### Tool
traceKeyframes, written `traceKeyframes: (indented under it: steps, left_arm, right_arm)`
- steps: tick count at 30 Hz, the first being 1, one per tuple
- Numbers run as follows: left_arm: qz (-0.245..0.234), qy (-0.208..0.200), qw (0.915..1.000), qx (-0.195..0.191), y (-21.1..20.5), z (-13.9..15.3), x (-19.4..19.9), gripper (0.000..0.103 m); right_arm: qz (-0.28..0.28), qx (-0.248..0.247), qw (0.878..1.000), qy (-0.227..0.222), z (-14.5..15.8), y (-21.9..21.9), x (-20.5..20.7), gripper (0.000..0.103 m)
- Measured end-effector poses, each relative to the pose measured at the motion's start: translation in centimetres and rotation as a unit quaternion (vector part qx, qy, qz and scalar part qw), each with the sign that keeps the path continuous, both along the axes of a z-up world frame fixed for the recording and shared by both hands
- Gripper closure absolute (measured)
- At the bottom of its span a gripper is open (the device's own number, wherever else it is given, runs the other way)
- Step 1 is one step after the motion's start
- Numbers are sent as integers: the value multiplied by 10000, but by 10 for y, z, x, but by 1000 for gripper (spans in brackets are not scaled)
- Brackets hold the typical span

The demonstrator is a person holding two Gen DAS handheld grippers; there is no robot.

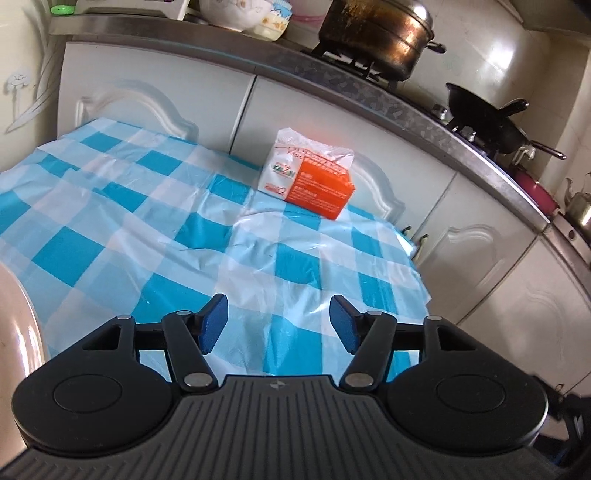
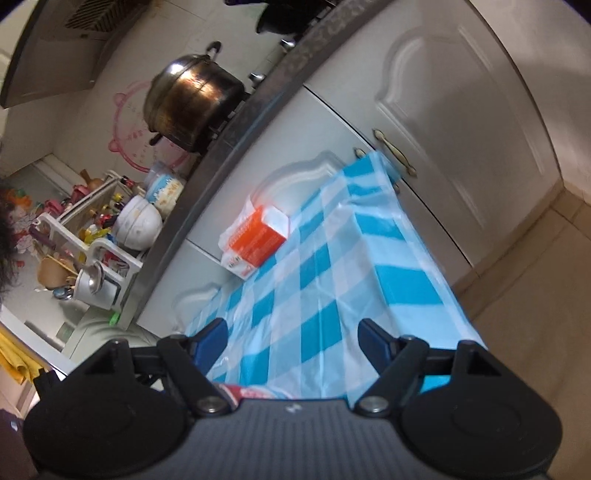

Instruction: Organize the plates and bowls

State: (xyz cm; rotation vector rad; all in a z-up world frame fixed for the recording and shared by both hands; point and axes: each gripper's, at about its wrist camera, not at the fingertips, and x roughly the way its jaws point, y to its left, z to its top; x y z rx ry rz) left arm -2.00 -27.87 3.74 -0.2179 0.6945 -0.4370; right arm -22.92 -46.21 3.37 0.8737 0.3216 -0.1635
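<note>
My left gripper hangs open over the blue-and-white checked tablecloth, with nothing between its blue pads. A pale, glossy curved rim, perhaps a plate or bowl, shows at the far left edge of that view. In the right wrist view my right gripper is open above the same cloth. A red-and-white edge of some dish peeks out just under its body, mostly hidden. White bowls stand stacked on the counter; in the left wrist view these bowls sit at the top.
An orange-and-white tissue pack lies at the far side of the table against white cabinet doors. On the counter stand a large steel pot, a black wok and a white rack of utensils. Tiled floor lies to the right.
</note>
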Motion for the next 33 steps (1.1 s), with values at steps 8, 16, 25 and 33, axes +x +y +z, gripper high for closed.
traceKeyframes:
  steps: [8, 16, 25, 33]
  left_arm:
    - [-121, -572, 9981, -194, 3, 1, -24, 27]
    - [-254, -904, 9952, -285, 18, 21, -64, 20]
    - [-456, -925, 9945, -191, 61, 51, -104, 9]
    - [-493, -972, 9939, 157, 99, 57, -138, 2]
  right_arm:
    - [68, -1120, 9937, -34, 15, 15, 10, 18]
    - [-226, -1590, 9870, 6, 38, 35, -6, 16]
    - [-507, -1859, 9811, 198, 59, 84, -37, 12]
    - [-516, -2032, 9760, 588, 72, 153, -51, 11]
